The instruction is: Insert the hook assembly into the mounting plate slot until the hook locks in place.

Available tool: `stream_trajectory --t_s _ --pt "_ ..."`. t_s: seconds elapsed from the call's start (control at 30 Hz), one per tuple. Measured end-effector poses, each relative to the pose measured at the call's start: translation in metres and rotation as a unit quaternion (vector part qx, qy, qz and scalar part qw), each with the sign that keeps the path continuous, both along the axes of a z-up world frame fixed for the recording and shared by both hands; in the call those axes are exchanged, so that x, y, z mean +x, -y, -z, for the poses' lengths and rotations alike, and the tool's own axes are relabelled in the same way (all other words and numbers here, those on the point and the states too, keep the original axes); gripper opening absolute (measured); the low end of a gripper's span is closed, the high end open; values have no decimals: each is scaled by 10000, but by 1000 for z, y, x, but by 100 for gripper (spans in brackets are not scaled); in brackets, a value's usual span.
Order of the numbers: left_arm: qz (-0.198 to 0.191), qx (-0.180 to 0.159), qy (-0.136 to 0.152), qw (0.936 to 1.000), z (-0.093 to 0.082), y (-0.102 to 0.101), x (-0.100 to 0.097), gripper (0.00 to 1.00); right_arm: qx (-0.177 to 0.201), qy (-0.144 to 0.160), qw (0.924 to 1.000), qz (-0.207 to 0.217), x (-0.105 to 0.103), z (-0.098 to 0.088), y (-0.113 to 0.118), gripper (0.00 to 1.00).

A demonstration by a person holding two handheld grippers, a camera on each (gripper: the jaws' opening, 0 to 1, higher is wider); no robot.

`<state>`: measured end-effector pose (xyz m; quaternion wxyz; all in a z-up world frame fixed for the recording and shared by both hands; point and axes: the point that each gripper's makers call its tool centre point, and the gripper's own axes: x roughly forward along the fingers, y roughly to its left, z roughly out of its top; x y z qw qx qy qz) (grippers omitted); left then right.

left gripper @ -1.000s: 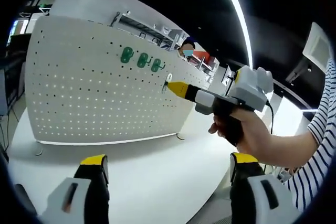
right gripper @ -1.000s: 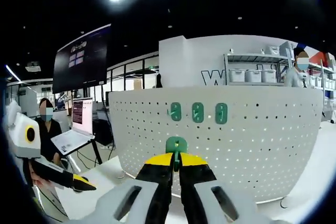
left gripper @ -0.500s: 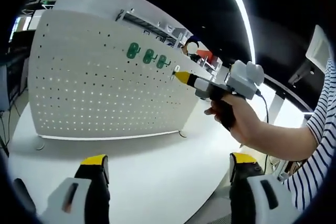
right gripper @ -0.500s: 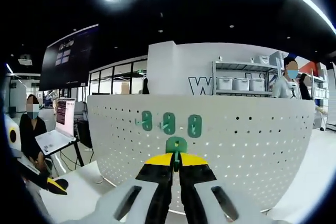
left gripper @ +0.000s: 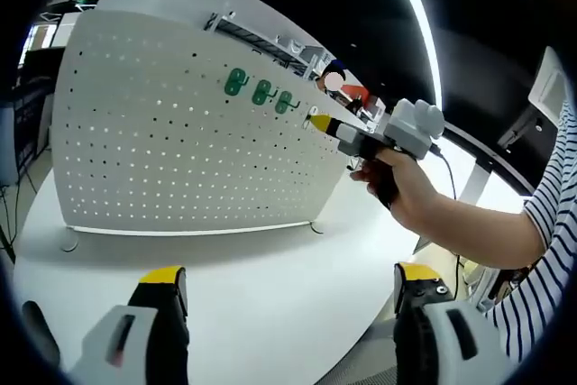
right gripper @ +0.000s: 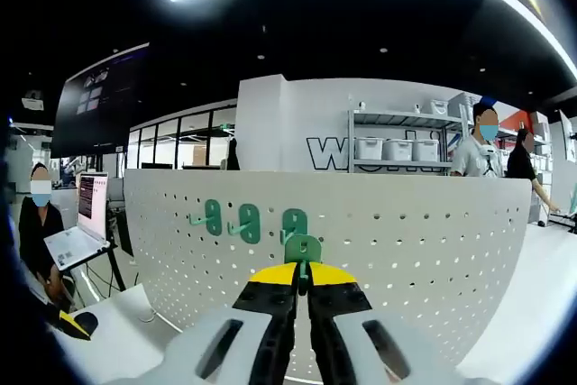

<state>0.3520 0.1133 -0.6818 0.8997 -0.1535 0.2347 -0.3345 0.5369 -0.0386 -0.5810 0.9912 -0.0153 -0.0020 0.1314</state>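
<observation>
At frame centre, the right gripper [right gripper: 303, 288], fingers clamped on a green hook [right gripper: 303, 248], should meet the pegboard [right gripper: 433, 232] squarely beside three mounted hooks [right gripper: 245, 222]; left gripper [left gripper: 288, 308] fingers apart.

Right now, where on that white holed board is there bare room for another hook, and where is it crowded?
The pegboard is bare across its lower rows and left half, down to the white table. It is crowded near the top, where three green hooks hang in a row and the right gripper brings a fourth hook beside them.
</observation>
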Motion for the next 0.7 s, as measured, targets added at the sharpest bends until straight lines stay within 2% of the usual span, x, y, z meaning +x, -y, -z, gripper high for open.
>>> stream_trajectory --t_s 0.23,0.7 --pt "-35 9 -22 10000 2 -3 2 97 -38 6 9999 146 11 2 10 0" --pt "-51 27 -31 10000 2 -7 5 97 -131 113 9994 314 33 -7 17 0"
